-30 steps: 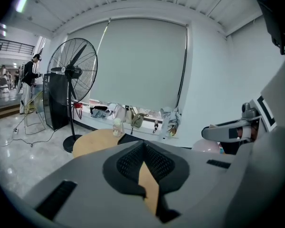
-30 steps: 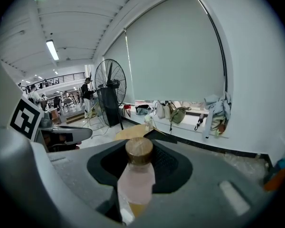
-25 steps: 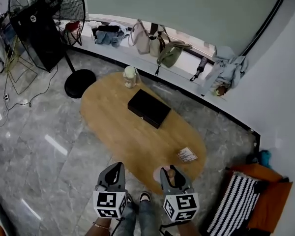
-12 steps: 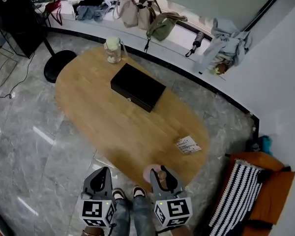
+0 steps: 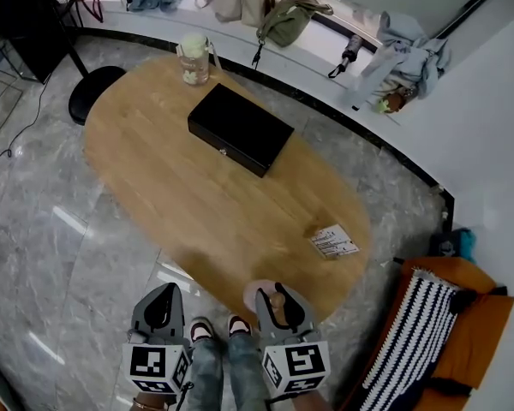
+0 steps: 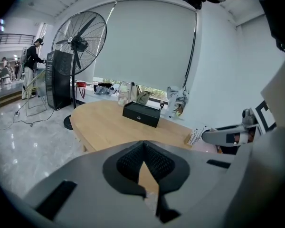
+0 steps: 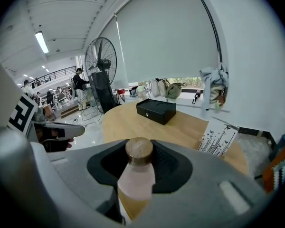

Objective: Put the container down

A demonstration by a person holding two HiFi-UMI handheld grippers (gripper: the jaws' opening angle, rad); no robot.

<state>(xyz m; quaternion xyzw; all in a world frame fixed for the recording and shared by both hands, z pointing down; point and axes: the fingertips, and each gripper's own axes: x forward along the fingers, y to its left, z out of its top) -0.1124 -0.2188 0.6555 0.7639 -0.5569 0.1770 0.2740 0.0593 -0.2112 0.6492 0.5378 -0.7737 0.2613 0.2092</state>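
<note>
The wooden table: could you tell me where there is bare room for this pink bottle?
The table's near end is bare, between the black box and the near edge, left of the card packet. The right claw holds the pink bottle by that near edge. The far end is tighter, with the box and lidded jar.

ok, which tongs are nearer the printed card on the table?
Right. The right tongs, shut on the bottle, are down-left of the printed card; the left tongs are farther left.

Marble floor [image 5: 43,229] — oval wooden table [image 5: 197,221]
</note>
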